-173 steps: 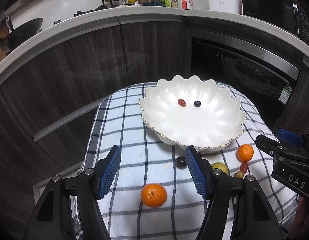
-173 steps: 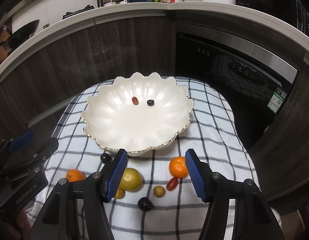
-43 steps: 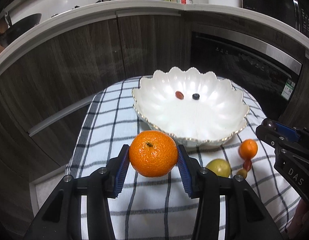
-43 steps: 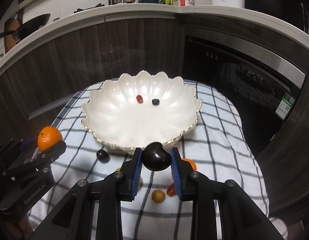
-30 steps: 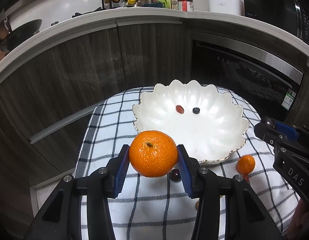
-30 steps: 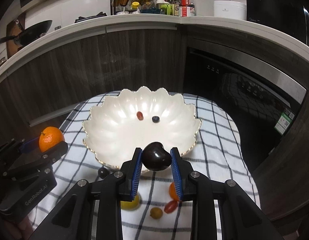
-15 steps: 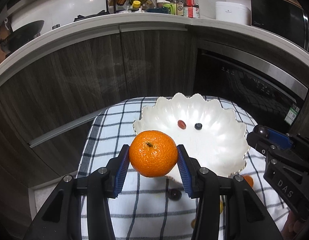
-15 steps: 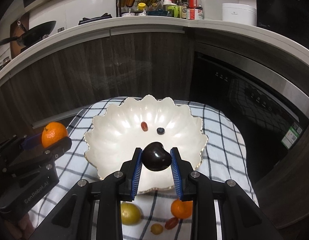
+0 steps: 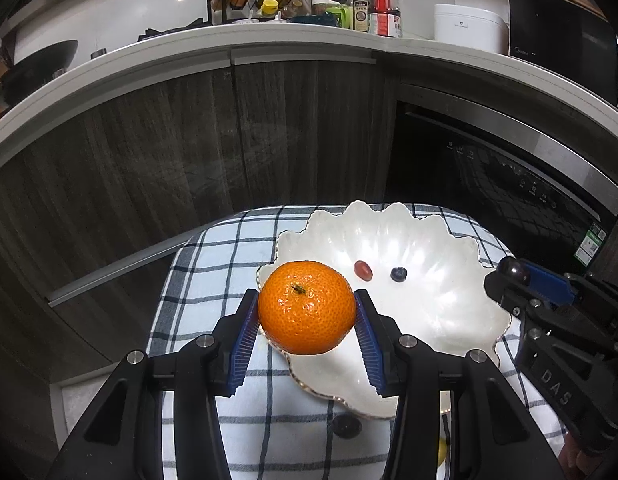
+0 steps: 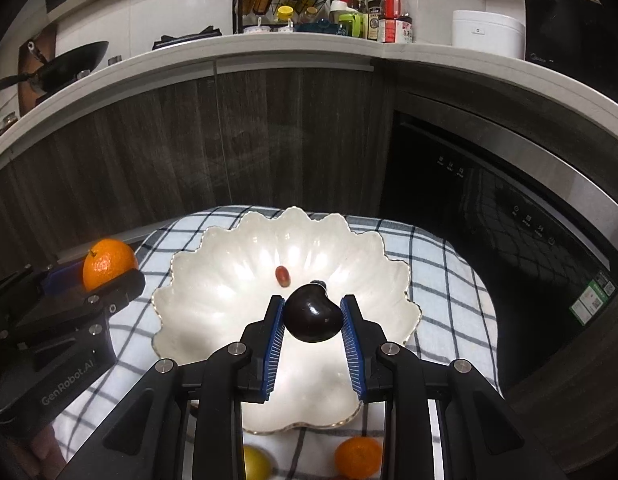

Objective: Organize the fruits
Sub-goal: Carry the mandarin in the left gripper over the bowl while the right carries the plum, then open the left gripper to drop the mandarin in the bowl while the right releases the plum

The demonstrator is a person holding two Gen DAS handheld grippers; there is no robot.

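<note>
My left gripper [image 9: 306, 312] is shut on an orange mandarin [image 9: 307, 307], held above the near left rim of the white scalloped bowl [image 9: 461, 320]. My right gripper [image 10: 313, 318] is shut on a dark plum [image 10: 313, 318] and hangs over the bowl [image 10: 213, 308]. Inside the bowl lie a red grape [image 9: 363, 270] and a blueberry [image 9: 398, 273]. In the right wrist view the red grape [image 10: 282, 275] shows, while the plum mostly hides the blueberry. Each gripper appears at the other view's edge with its fruit: the mandarin [image 10: 109, 264] and the plum [image 9: 513, 270].
The bowl stands on a checked cloth [image 9: 213, 264] over a small table. On the cloth near the bowl lie a dark fruit [image 9: 346, 426], a yellow fruit [image 10: 257, 462] and a second mandarin [image 10: 357, 456]. Dark cabinets [image 9: 189, 152] and an oven [image 10: 509, 216] stand behind.
Both grippers have moved forward toward the bowl with their fruit still held; the bowl now sits lower and closer in both views, and the loose fruits have slid toward the bottom edge.
</note>
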